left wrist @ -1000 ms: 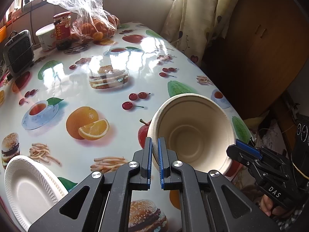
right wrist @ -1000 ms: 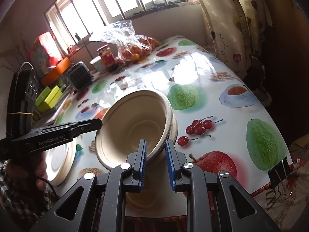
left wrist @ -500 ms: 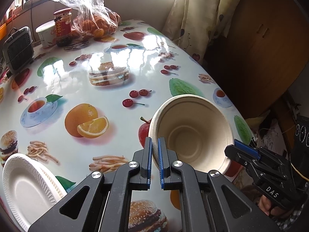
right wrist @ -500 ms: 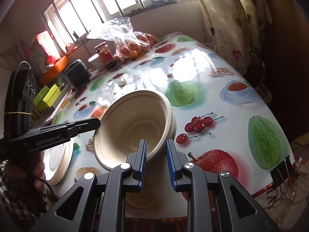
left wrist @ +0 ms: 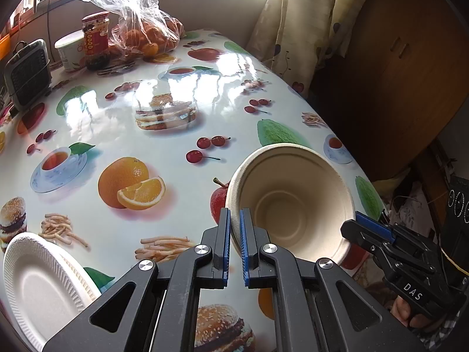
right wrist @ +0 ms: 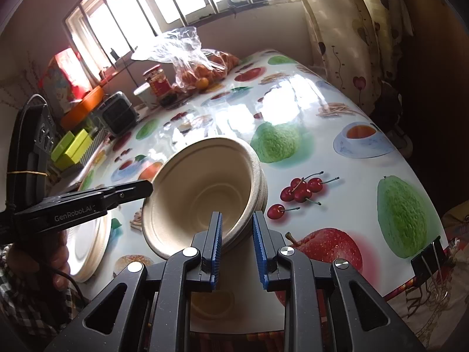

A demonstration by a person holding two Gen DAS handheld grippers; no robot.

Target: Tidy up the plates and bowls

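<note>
A stack of beige paper bowls [left wrist: 290, 205] is held tilted above the fruit-print table. My left gripper [left wrist: 234, 228] is shut on the stack's near-left rim. In the right wrist view the same bowls [right wrist: 205, 196] show, and my right gripper [right wrist: 236, 228] is shut on the rim of the bowls at their lower right side. A stack of white foam plates [left wrist: 38, 281] lies at the table's near-left edge; it also shows in the right wrist view [right wrist: 88, 246].
At the far end stand a bag of oranges [left wrist: 146, 35], a red-lidded jar [left wrist: 95, 41], a white cup [left wrist: 69, 50] and a small black heater [left wrist: 27, 73]. The table edge [left wrist: 337, 135] drops off on the right, beside a curtain and a wooden cabinet.
Both grippers keep hold of the bowl stack, and it has barely moved. The view has shifted slightly.
</note>
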